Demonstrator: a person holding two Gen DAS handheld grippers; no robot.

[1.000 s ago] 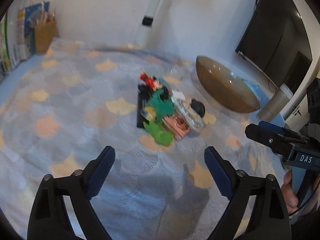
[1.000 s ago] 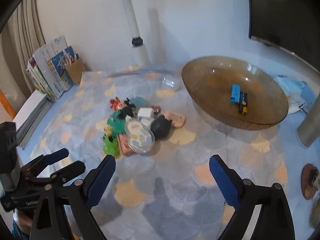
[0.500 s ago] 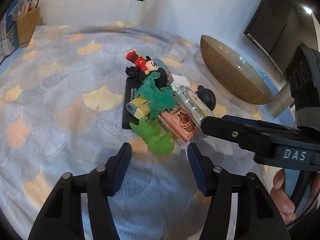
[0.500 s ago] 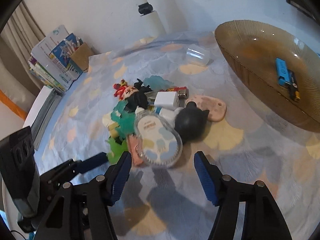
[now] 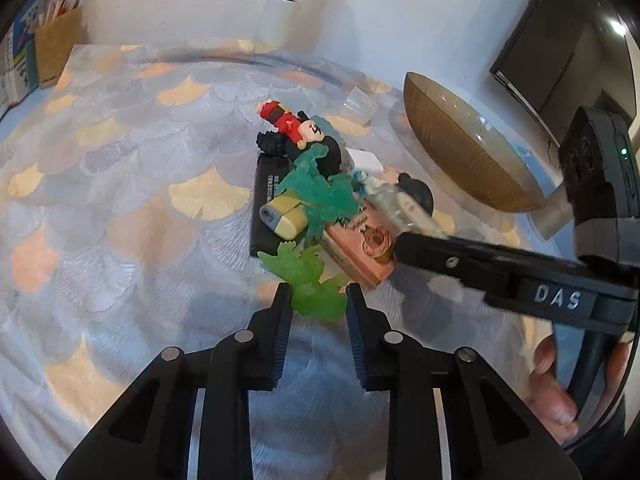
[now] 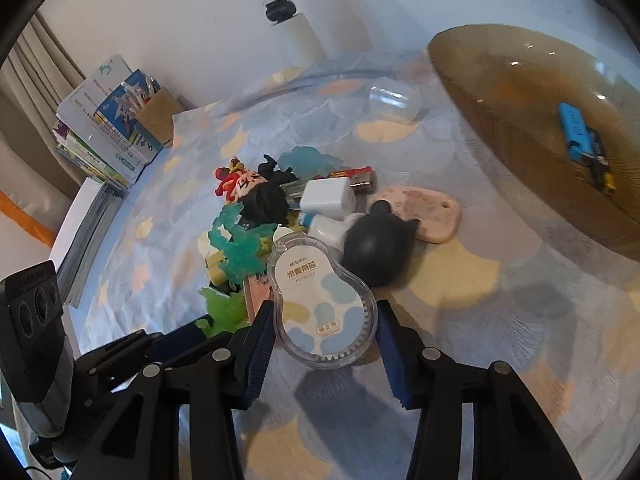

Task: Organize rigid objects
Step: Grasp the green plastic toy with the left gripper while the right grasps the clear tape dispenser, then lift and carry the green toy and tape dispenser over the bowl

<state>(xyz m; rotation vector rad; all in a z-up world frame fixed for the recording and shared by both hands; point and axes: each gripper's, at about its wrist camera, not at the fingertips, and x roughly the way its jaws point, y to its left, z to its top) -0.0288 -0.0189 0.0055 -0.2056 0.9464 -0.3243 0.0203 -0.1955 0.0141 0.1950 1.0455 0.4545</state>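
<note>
Left wrist view: left gripper (image 5: 316, 304) closed on the light green figure (image 5: 310, 284), which lies at the near edge of the pile, well apart from the brown bowl (image 5: 460, 164). Best lifted straight up, slowly, so the teal figure (image 5: 320, 196) and pink box (image 5: 356, 244) just behind stay put. Counted here: 1 light green figure, 1 teal figure, 1 red figure (image 5: 286, 124), 1 pink box, 1 yellow lighter (image 5: 282, 216), 1 bowl.

Right wrist view: right gripper (image 6: 325, 332) closing around the correction tape (image 6: 322, 308), case between the jaws, left pad at its edge, right pad seemingly just short of it. Tape at the pile's near side, bowl (image 6: 500, 140) well apart to the right. Worth squaring the pads on the widest part before lifting, clear of the black round toy (image 6: 378, 248) touching it. Counted: 1 correction tape, 1 white charger (image 6: 328, 200), 1 black toy, 2 lighters in the bowl.
</note>
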